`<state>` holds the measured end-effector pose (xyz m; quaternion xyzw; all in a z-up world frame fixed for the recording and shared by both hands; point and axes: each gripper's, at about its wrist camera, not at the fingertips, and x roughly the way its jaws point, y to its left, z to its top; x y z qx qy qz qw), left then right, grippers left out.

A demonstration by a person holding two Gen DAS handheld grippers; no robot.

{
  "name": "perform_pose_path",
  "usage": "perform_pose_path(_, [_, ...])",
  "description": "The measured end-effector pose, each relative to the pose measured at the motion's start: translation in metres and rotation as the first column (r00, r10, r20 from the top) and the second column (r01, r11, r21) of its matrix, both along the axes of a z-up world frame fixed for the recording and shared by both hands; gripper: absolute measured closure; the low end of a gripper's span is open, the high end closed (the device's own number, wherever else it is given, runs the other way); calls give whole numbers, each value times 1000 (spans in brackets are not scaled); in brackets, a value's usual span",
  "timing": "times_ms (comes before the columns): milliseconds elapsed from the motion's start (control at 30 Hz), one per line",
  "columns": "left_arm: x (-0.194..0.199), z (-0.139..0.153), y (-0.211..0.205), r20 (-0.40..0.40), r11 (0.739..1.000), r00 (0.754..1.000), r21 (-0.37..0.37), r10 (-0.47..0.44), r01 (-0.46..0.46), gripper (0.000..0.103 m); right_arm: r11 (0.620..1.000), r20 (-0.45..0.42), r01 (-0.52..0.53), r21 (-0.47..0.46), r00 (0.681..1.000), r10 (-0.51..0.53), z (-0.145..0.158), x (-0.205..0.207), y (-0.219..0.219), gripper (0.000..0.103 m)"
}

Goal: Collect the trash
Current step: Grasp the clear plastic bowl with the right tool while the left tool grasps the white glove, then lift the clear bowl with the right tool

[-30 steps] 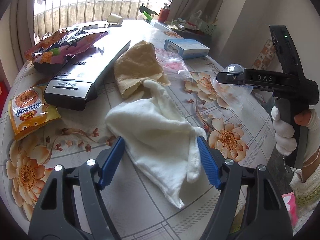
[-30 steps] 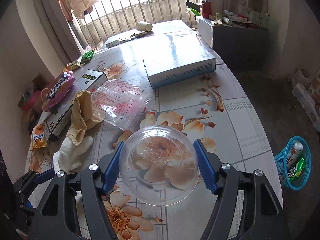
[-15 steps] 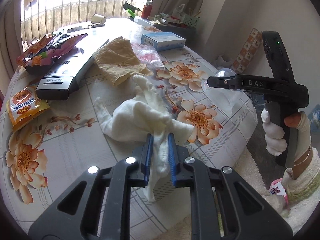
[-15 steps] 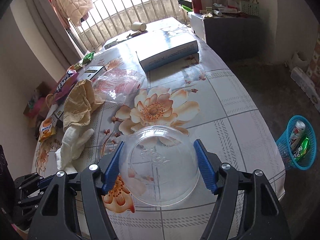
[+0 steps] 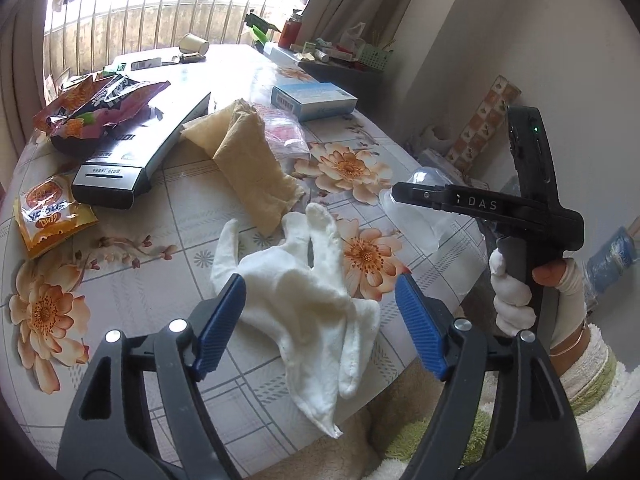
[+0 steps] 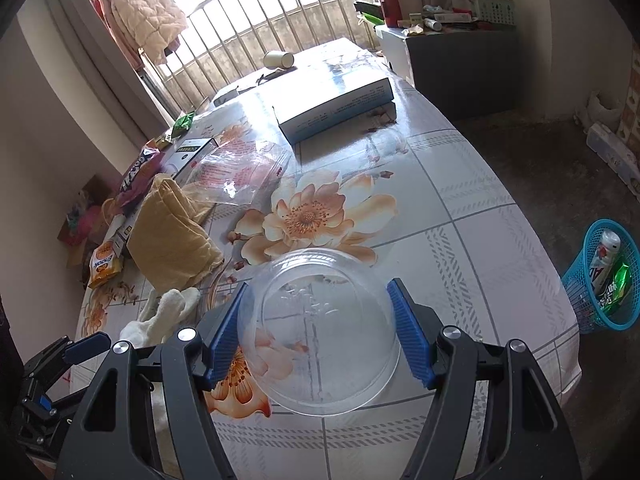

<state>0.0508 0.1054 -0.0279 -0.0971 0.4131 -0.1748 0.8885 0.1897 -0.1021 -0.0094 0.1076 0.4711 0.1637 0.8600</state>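
I have my left gripper spread wide over the white cloth glove, which lies crumpled at the near edge of the table with a corner drooping over the side; the jaws have just been opening, and the glove sits between the 2 blue pads without either one pressing on it, so it is released, not held. My right gripper is clamped on the clear plastic dome lid, both pads against its rim, carried above the table's near right corner. The blue basket on the floor to the right, already holding a few wrappers, looks to me like the place for the trash. To do this step well I would lower the left jaws so the pads straddle the thick bunched middle of the glove, not the loose fingers, and close fully before lifting, since soft cloth slips out of a shallow pinch. I would keep the right grip steady and gentle: the lid is thin and springy, and I judge that more squeeze could pop it free. The yellow cloth, the snack packets and the clear bag lie further in, well apart from both grippers.
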Motion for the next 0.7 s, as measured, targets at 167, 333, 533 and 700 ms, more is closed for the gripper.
perform_pose_path(167, [27,-19,-10,-70,998,997,54,40,-36,30,1000,3,10,16,1000,-11,0,-1,-5,35])
perform_pose_path(333, [36,-28,-14,-84,991,994,125,69,-58,50,1000,6,16,26,1000,-16,0,0,-10,35])
perform_pose_path(533, [37,-28,-9,-70,982,992,169,100,-87,79,1000,15,9,21,1000,-9,0,0,-9,35])
perform_pose_path(700, [34,-24,2,-75,984,990,143,120,-108,89,1000,20,8,15,1000,-8,1,0,-10,36])
